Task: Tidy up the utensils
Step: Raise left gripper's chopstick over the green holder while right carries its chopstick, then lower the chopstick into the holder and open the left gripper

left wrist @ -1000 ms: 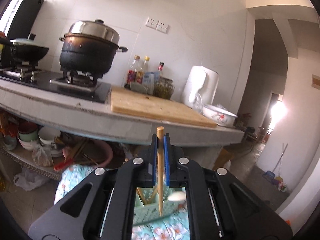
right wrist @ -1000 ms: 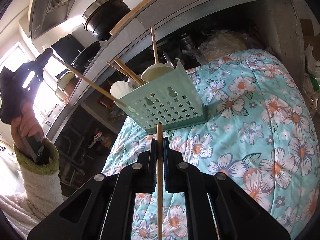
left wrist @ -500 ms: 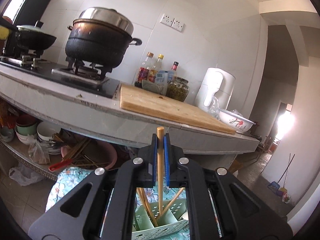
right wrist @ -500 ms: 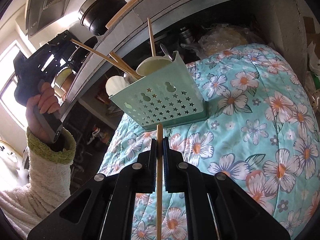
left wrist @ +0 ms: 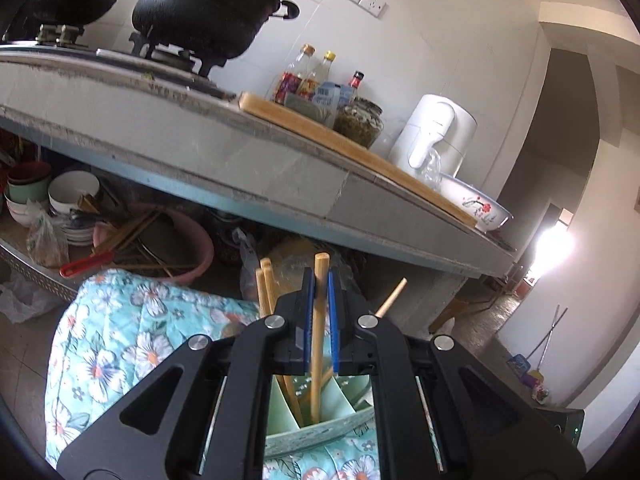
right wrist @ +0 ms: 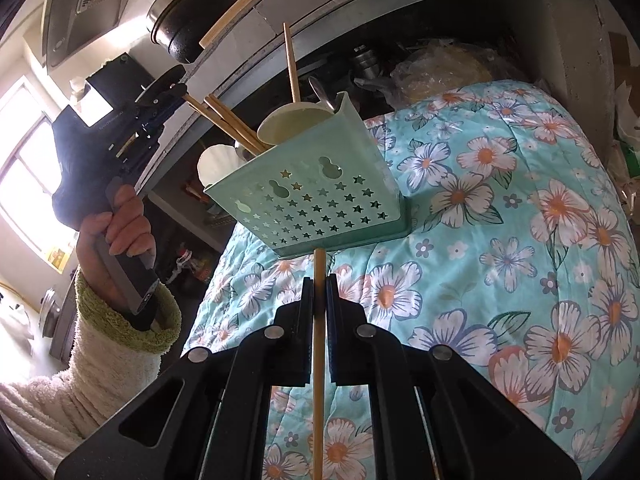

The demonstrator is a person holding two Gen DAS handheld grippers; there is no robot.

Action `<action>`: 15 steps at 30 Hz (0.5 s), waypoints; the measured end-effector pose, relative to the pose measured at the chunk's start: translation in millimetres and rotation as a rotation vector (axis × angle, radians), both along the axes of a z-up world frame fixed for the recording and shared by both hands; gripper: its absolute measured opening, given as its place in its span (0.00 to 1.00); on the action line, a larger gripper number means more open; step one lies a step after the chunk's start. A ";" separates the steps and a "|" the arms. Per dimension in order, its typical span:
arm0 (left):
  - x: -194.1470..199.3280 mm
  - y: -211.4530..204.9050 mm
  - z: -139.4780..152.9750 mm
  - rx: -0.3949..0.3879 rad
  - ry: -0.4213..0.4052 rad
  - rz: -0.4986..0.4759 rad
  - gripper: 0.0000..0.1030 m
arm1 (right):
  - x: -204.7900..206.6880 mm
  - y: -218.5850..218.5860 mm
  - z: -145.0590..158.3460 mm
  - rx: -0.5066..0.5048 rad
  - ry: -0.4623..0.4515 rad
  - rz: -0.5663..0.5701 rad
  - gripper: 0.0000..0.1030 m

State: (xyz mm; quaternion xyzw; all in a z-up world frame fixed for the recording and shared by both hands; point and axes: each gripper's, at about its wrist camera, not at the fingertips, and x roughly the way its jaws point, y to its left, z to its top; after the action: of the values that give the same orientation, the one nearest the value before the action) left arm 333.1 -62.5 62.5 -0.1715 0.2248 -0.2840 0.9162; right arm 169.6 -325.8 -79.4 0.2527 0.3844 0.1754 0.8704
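Observation:
A mint green utensil basket [right wrist: 316,204] with star cut-outs stands on a floral cloth [right wrist: 500,240]. It holds several wooden chopsticks [right wrist: 236,128] and pale spoons [right wrist: 292,122]. My left gripper [left wrist: 319,280] sits just above the basket [left wrist: 320,436], its jaws slightly parted around a wooden chopstick [left wrist: 318,344] whose lower end stands in a compartment; it also shows in the right wrist view [right wrist: 160,104]. My right gripper [right wrist: 319,280] is shut on another wooden chopstick [right wrist: 319,360], held in front of the basket.
A concrete counter [left wrist: 200,136] overhangs the basket, with a black pot [left wrist: 208,4], cutting board [left wrist: 360,152], bottles [left wrist: 316,80] and a white kettle [left wrist: 436,136]. Below it are bowls [left wrist: 72,192], a pink basin [left wrist: 192,248] and bags [right wrist: 440,68].
My left gripper has come down over the basket and set its chopstick into a compartment; its jaws have loosened. My right gripper has held still with its chopstick.

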 end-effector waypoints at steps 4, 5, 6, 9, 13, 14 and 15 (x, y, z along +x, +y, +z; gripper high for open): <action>-4.5 -0.3 -3.1 0.006 0.002 -0.023 0.16 | -1.1 0.1 1.6 -0.009 -0.003 -0.005 0.06; -6.0 0.1 -2.6 0.006 -0.002 -0.026 0.24 | -1.7 0.3 2.2 -0.011 -0.004 -0.006 0.06; -9.0 1.2 -1.2 0.006 -0.011 -0.025 0.30 | -2.6 0.5 2.9 -0.014 -0.006 -0.008 0.06; -17.8 2.9 4.2 0.013 -0.037 -0.022 0.39 | -5.2 1.6 5.0 -0.025 -0.012 -0.014 0.06; -32.8 9.3 11.1 0.021 -0.063 -0.011 0.47 | -10.7 0.7 11.3 -0.037 -0.026 -0.025 0.06; -36.8 11.4 12.4 0.025 -0.068 -0.007 0.49 | -12.7 0.6 14.1 -0.045 -0.033 -0.028 0.06; -42.0 14.3 12.9 0.032 -0.072 -0.002 0.51 | -14.4 0.5 17.1 -0.052 -0.040 -0.029 0.06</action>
State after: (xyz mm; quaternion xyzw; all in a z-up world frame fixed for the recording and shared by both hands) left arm 291.0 -48.2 75.4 -0.1464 0.1965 -0.2872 0.9260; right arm 155.1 -325.4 -62.4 0.2322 0.3674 0.1576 0.8867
